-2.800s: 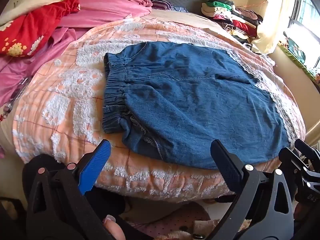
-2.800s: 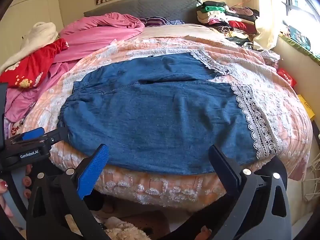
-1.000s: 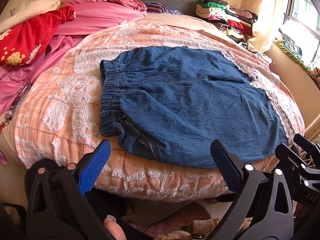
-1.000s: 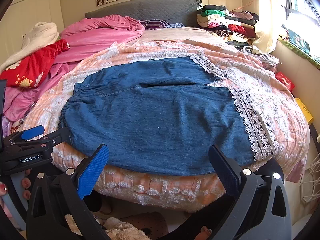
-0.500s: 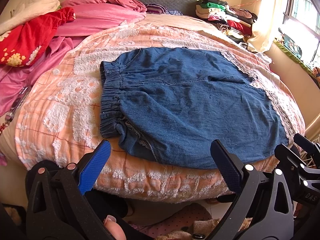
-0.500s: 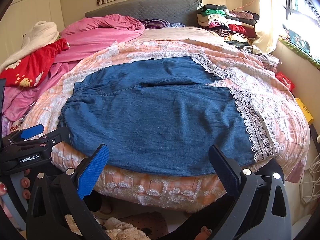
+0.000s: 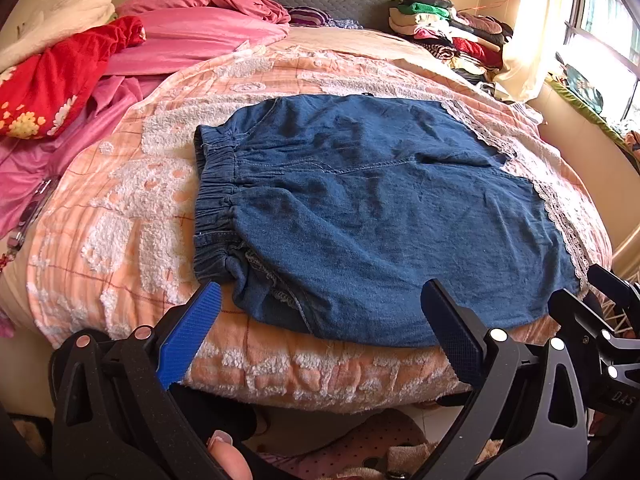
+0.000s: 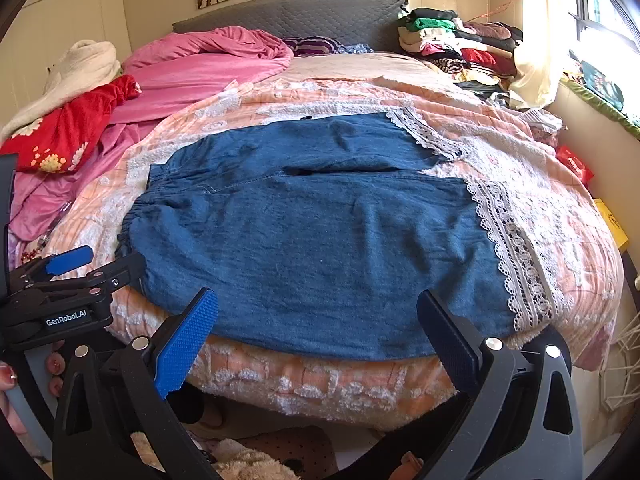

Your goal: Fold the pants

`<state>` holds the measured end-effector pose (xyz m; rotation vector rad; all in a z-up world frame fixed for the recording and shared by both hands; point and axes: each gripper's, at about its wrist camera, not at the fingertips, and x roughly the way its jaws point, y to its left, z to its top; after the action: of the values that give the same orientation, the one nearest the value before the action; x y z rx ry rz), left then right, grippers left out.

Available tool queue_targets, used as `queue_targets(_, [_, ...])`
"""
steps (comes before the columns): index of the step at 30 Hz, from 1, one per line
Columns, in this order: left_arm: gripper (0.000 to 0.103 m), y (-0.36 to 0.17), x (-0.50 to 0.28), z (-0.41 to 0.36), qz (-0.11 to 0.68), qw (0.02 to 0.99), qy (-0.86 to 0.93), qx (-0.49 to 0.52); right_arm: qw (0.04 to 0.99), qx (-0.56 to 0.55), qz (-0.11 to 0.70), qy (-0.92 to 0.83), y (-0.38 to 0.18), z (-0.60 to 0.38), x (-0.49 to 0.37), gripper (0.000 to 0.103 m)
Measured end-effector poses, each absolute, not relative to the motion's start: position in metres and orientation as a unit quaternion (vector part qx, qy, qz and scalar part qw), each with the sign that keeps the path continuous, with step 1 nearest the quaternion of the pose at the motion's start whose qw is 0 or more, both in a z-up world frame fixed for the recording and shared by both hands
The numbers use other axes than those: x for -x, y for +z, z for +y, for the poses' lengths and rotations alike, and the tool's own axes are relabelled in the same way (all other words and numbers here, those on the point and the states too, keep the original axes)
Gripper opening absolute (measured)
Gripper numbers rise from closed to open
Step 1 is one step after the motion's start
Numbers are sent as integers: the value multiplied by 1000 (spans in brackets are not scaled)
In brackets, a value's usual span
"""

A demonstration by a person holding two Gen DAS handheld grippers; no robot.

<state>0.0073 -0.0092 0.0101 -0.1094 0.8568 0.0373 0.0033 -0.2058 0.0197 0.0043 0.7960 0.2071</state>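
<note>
Blue denim pants (image 7: 372, 208) with white lace hems lie flat on a peach quilt (image 7: 120, 216), elastic waistband to the left, legs to the right. They also show in the right wrist view (image 8: 320, 232). My left gripper (image 7: 320, 320) is open and empty, held just off the bed's near edge by the waistband corner. My right gripper (image 8: 316, 320) is open and empty, just off the near edge by the leg's lower part. The left gripper also shows at the left of the right wrist view (image 8: 68, 276).
A pink duvet (image 8: 208, 64) and a red blanket (image 8: 68, 128) lie at the bed's left. A stack of folded clothes (image 8: 452, 40) sits at the far right by the window. A wall runs along the bed's right side. Floor shows below the bed edge.
Both grippers have shifted slightly towards the bed; the pants sit a little closer in view. The pants have not moved, and both grippers stay open.
</note>
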Motion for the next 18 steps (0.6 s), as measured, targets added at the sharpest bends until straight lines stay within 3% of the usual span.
queue_targets(18, [94, 16, -46, 28, 404, 910, 47, 74, 913, 5, 376, 156, 39, -186, -70, 99])
